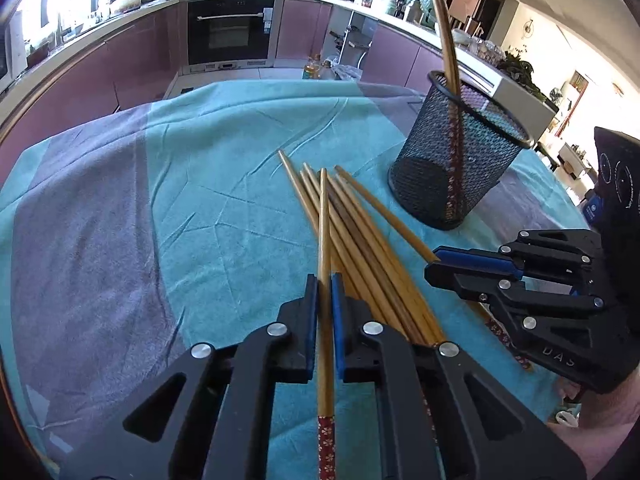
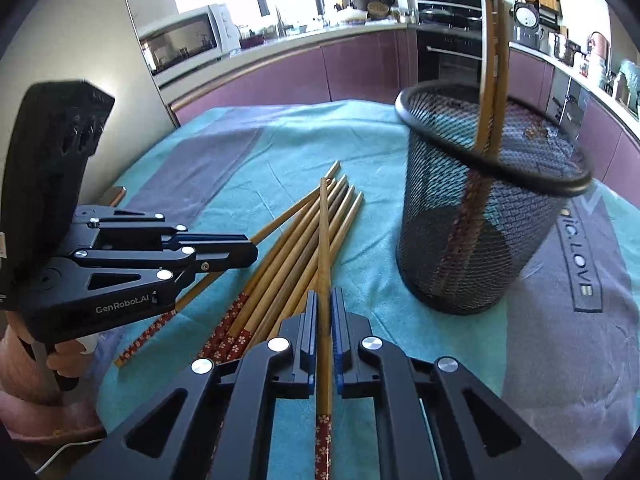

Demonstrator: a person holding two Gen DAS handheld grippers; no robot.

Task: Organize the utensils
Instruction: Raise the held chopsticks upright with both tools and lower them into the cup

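A pile of several wooden chopsticks [image 1: 360, 232] with red flowered ends lies on the teal cloth; it also shows in the right wrist view [image 2: 288, 256]. A black mesh cup [image 1: 456, 160] stands to the right with chopsticks [image 1: 444, 28] upright in it; in the right wrist view the cup [image 2: 480, 216] holds two. My left gripper [image 1: 324, 280] is shut on one chopstick [image 1: 325, 240] above the pile. My right gripper [image 2: 324, 296] is shut on another chopstick [image 2: 324, 240]. Each gripper shows in the other's view, the right [image 1: 434, 264] and the left [image 2: 252, 254].
The teal and grey cloth [image 1: 120, 208] covers the round table. Kitchen counters, an oven [image 1: 230, 30] and purple cabinets lie beyond the table. A microwave [image 2: 184, 40] sits on the far counter. The cloth carries grey lettering [image 2: 580, 264] at right.
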